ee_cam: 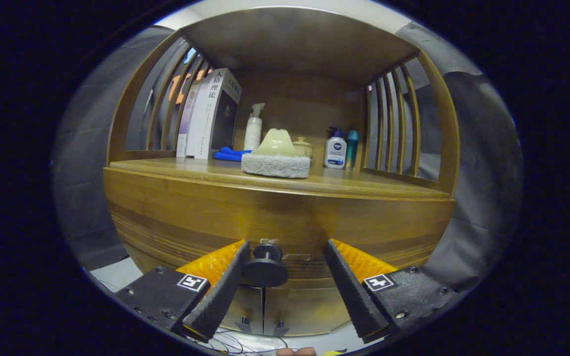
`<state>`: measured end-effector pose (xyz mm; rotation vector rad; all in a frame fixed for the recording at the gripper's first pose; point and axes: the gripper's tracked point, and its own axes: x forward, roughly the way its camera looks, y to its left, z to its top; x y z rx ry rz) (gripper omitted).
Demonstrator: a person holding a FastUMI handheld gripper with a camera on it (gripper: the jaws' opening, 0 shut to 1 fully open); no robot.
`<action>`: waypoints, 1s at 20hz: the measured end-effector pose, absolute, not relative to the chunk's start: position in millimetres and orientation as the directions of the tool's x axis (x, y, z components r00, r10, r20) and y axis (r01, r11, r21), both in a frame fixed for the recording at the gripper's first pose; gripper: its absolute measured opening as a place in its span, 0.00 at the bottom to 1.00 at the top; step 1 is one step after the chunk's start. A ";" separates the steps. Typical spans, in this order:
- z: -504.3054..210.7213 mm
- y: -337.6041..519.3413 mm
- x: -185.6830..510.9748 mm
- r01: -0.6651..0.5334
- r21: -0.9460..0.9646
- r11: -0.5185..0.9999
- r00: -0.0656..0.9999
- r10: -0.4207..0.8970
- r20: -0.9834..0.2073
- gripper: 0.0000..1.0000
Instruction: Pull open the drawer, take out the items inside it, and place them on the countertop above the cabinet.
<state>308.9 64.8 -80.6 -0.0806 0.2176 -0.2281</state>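
While the gripper (287, 252) stands wide, its fingers flank the drawer knob (265, 267), left finger (220, 291) beside it, right well apart | drawer (285, 222) closed in cabinet front | countertop (364, 183) holds sponge brush (276, 158), books (211, 116), pump bottle (254, 129), lotion bottle (335, 148), blue cloth (228, 154).

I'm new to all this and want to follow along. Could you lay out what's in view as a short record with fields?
gripper: open, fingers either side of the drawer knob; one finger looks to touch it, the other stands apart
drawer: closed
countertop: holds a sponge block with a pale object on it, books, a white pump bottle, a lotion bottle
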 end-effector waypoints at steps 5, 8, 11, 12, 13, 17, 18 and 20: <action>-81.2 75.9 286.7 0.079 -0.095 0.992 0.954 -0.103 -0.282 1.00; -50.6 67.6 219.2 -0.034 -0.065 0.997 0.971 0.017 -0.238 1.00; -9.9 37.0 137.9 -0.050 -0.031 0.998 0.988 0.044 -0.147 1.00; -5.2 29.3 109.6 -0.050 -0.036 0.998 0.991 0.045 -0.127 1.00; -0.3 21.5 83.6 -0.041 -0.048 0.998 0.994 0.036 -0.106 1.00; 11.6 3.5 2.1 -0.039 -0.106 0.994 0.999 0.040 0.004 1.00; 11.1 2.9 -8.2 -0.040 -0.124 0.992 0.999 0.039 -0.004 1.00; 24.1 12.0 -18.3 -0.065 -0.111 0.992 0.997 0.069 0.034 1.00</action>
